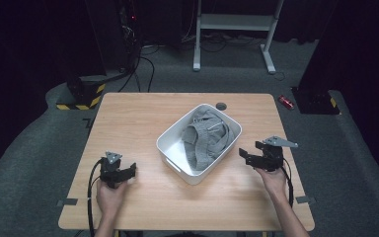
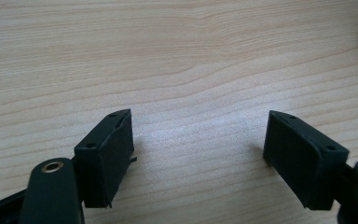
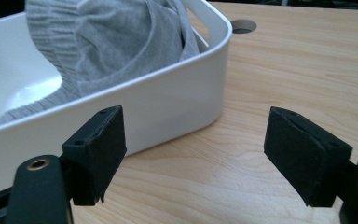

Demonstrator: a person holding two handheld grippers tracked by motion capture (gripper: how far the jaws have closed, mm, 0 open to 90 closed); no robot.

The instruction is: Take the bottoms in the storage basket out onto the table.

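White bin [image 1: 175, 163] lies diagonally; grey garment [image 1: 205, 136] inside.

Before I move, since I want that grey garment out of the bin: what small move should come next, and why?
Probably ease the right hand-held gripper up and over the white bin rim toward the grey garment. Its jaws stand open with nothing between them, just outside the bin's wall, nearer than the left hand-held gripper.

One white tub [image 1: 176, 148] sits at the middle of the desk [image 1: 128, 118], holding one grey knitted garment [image 1: 205, 138]. Two hand-held grippers rest over the desk, one [image 1: 120, 173] near its left edge and one [image 1: 255, 154] near its right edge. One round cable hole [image 1: 221, 105] marks the far edge.
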